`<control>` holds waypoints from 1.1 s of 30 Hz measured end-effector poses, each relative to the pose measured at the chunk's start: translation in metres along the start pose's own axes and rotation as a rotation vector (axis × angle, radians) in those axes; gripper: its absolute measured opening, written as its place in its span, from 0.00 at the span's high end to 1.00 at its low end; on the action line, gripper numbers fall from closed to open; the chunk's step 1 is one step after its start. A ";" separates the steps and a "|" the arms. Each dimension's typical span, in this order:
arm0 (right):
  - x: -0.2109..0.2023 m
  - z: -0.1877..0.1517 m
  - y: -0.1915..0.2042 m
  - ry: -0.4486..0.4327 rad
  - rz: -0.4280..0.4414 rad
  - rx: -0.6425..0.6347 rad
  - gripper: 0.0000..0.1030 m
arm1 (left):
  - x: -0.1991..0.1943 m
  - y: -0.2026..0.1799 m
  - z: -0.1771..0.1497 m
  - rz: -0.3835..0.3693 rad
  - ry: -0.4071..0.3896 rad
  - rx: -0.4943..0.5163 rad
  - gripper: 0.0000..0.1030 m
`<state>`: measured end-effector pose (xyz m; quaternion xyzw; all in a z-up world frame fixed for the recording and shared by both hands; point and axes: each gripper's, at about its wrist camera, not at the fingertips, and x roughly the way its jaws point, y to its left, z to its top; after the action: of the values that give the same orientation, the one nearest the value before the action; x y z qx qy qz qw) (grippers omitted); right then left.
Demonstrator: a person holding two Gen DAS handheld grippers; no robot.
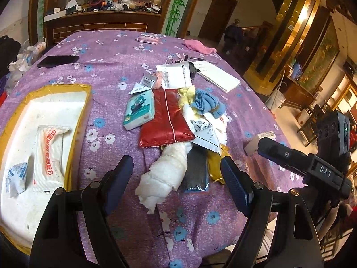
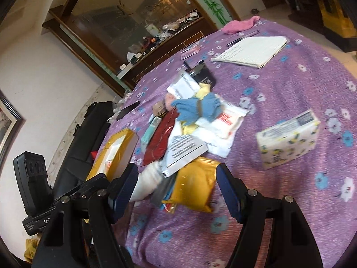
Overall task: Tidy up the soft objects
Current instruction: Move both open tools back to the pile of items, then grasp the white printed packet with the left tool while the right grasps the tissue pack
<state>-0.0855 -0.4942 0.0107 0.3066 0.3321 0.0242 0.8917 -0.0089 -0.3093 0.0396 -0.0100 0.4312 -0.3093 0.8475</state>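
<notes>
Nearest in the left wrist view, the left claw [image 1: 176, 172] hangs released, its fingers spread wide to either side of a rolled white towel [image 1: 164, 174] lying on the purple flowered table [image 1: 125, 203]. Bare cloth runs from the towel's near end to the table's near edge. Just right of the towel lie a dark flat packet [image 1: 197, 172] and a yellow pouch [image 1: 215, 167].

The right claw [image 2: 176, 185] is also released, its fingers flanking that yellow pouch [image 2: 196, 183]; the left claw's body beside it carries the letters "DAS".

To the left, a foam tray with a yellow taped rim [image 1: 80, 116] holds a white tissue pack [image 1: 50, 156] printed with red Chinese characters, too distorted to read.

Farther in, the pile continues: a red foil packet [image 1: 166, 120], a teal tissue pack [image 1: 139, 111], a blue cloth bundle [image 2: 197, 109] and printed paper sheets. A boxed tissue pack [image 2: 289, 139] sits apart on the right with open cloth around it.

Beyond lie a notebook [image 2: 252, 51], a pink cloth [image 2: 239, 25] at the far edge, and a black phone [image 1: 58, 61].
</notes>
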 end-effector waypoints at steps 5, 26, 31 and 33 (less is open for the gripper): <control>-0.005 0.001 -0.010 -0.005 -0.039 0.008 0.29 | 0.005 -0.003 -0.001 -0.010 0.012 0.006 0.22; -0.017 0.001 -0.029 0.015 -0.093 0.061 0.29 | 0.013 -0.008 -0.006 -0.064 0.036 0.017 0.22; -0.025 0.012 -0.037 -0.012 -0.152 0.111 0.29 | 0.017 -0.022 0.006 -0.091 0.017 0.050 0.22; -0.022 0.018 -0.049 -0.004 -0.179 0.184 0.29 | 0.026 -0.034 0.016 -0.090 0.010 0.088 0.22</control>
<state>-0.0992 -0.5492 0.0065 0.3563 0.3572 -0.0868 0.8590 -0.0031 -0.3548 0.0403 0.0097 0.4207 -0.3658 0.8301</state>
